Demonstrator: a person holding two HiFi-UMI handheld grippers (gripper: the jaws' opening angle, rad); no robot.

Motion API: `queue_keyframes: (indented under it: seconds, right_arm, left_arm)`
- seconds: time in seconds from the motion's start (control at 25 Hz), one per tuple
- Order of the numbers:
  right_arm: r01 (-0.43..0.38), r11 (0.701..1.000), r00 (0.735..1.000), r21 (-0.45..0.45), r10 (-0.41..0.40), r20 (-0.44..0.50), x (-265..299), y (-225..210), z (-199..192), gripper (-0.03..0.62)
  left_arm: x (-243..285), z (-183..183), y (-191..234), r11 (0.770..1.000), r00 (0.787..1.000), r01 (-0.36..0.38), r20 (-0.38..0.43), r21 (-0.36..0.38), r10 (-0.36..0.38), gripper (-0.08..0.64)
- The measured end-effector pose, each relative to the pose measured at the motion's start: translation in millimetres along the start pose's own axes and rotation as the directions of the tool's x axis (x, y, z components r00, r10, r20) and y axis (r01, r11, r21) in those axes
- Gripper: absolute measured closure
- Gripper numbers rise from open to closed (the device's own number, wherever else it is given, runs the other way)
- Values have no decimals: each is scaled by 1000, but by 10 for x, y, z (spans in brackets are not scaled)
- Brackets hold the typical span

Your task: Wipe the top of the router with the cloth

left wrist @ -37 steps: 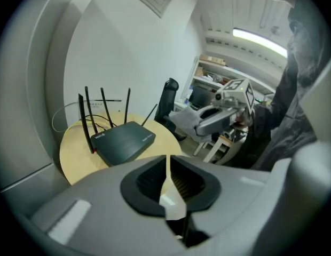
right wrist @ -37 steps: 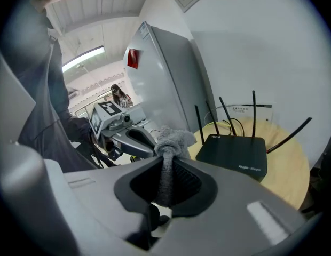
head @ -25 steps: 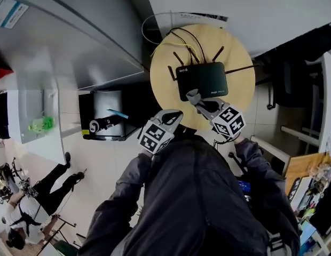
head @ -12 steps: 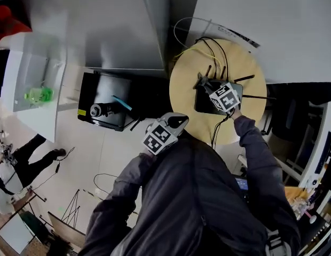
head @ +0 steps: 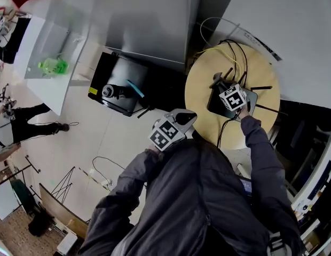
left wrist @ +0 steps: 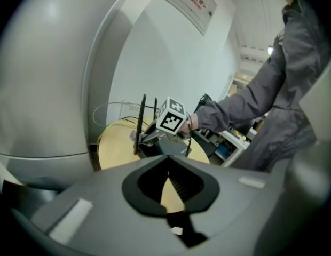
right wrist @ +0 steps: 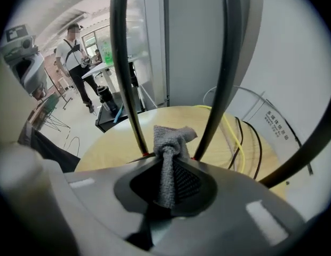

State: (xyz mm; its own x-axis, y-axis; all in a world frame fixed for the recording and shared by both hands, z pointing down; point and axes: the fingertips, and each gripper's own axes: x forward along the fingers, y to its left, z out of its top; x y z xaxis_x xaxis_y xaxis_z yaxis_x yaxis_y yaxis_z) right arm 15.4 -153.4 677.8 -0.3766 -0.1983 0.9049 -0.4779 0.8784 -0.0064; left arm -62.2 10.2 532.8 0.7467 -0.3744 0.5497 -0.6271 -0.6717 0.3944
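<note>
- The right gripper (right wrist: pixel 165 156) is clamped on the cloth (right wrist: pixel 173 135), a grey wad that bunches up just past the jaw tips.
- The left gripper (left wrist: pixel 168 159) has its jaws together at the tips with nothing between them. It hangs on the near side by the person's chest, apart from the work.
- From the head view, the right gripper (head: pixel 215 82) is over the router (head: pixel 252 99), which lies on the round wooden table (head: pixel 200 87) at the far right.
- Two of the router's upright antennas (right wrist: pixel 123 68) stand close either side of the cloth, so I judge the wipe is under way near the far edge of the top.
- The next move looks to call for drawing the cloth back across the lid towards the near side, pressed flat and kept clear of the antennas and the yellow cable (right wrist: pixel 230 135) beyond.
- The router's top is hidden under the gripper's own body in the right gripper view and largely covered by the marker cube from above. I cannot tell whether the cloth actually touches it.
</note>
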Motion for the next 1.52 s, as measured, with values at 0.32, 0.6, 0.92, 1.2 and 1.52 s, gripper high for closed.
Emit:
queue_keyframes:
  seconds: [0.32,0.6,0.92,1.2,1.52]
  right_arm:
    - [-67,997,998,-47,68,7,-40,171,-56,558]
    - [-151,981,988,-122,153,6,-158,586,-176,557]
    - [-244,928,968,-283,250,-15,-227,1125,-332,557]
    - [-317,913,948,-256,315,-47,-195,1033,-679,558]
    - [-192,966,975,-176,208,79,-345,292,-259,557]
  left_arm:
    - [-46,-104,-122,989,993,-118,21,-84,120,560]
    - [30,-141,-236,978,985,-170,20,-121,174,560]
    - [160,-212,-319,970,977,-210,12,-124,213,560]
    - [239,-168,-344,953,966,-249,28,-171,258,560]
    - [-78,-187,-325,919,933,-328,79,-220,352,560]
